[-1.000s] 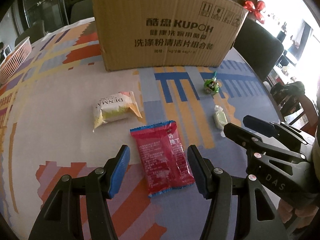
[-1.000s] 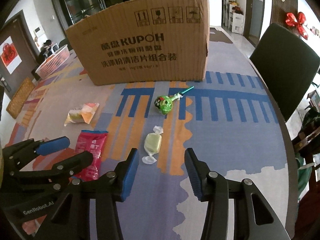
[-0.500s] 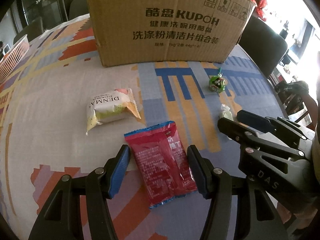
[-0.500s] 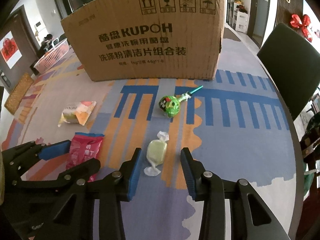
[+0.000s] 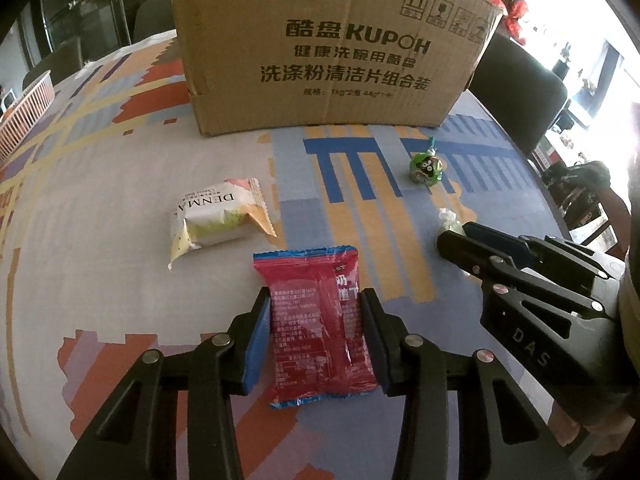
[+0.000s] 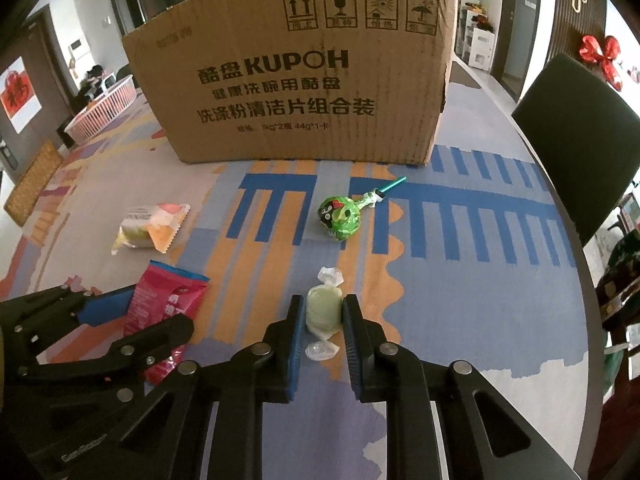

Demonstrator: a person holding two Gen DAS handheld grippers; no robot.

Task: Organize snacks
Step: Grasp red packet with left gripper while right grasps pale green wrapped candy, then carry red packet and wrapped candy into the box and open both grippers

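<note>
Item 1, left hand-held gripper (image 5: 316, 340): its jaws have just been closing on the red packet (image 5: 316, 320), and the blue pads are now pressing both long edges of it. The packet is lying flat on the desk (image 5: 120, 200), its long axis running straight away from the gripper toward the box (image 5: 328, 48). The near half is sitting between the pads; the far half is sticking out ahead.

Item 2, right hand-held gripper (image 6: 323, 318): its jaws have likewise just been closing, and they are now clamping the pale green candy (image 6: 323, 312) across its body. The candy's long axis is running along the fingers, one twisted wrapper end pointing to the box, the other back toward the hand.

Item 3, box: standing upright at the far side of the desk, dead ahead of both grippers. It is looking like the likely destination, so the coming move is probably a lift and a carry forward over its near wall. The opening is not showing in either view.

Item 4, white cake pack (image 5: 218, 216): lying loose to the left of the red packet, nearer the left hand.

Item 5, green lollipop (image 6: 340, 216): lying between candy and box, stick pointing toward the box, nearer the right hand. It is lying directly in the right gripper's forward path.
</note>
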